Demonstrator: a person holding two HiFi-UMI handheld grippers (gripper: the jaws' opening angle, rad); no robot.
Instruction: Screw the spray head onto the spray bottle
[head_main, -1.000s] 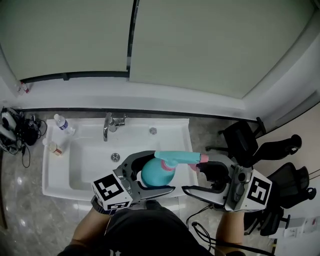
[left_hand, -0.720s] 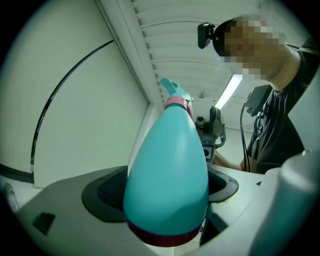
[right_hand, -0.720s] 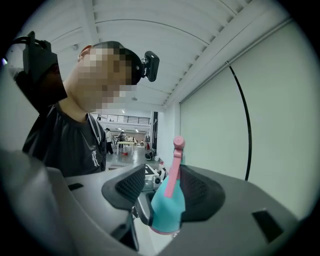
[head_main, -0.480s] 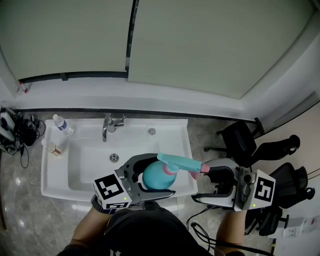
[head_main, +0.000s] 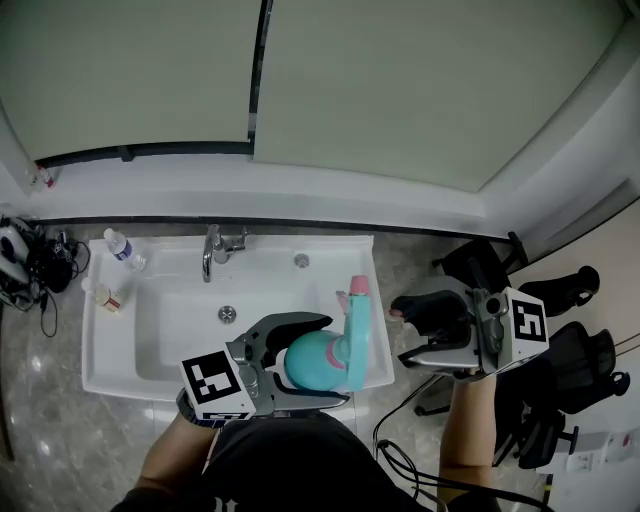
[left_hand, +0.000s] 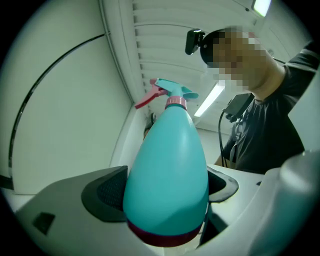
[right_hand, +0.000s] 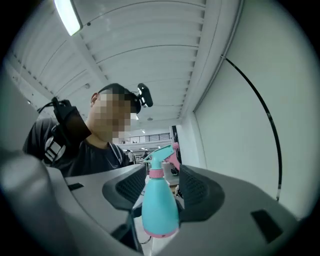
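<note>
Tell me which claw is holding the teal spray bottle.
The left claw: it clamps the teal spray bottle. The right claw stands open and empty.

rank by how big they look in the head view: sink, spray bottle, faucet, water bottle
1. sink
2. spray bottle, though it sits nearer the camera, which enlarges it
3. faucet and water bottle: too alike to rank

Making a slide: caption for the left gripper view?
Left tool grips a teal spray bottle with its spray head on top.
</note>
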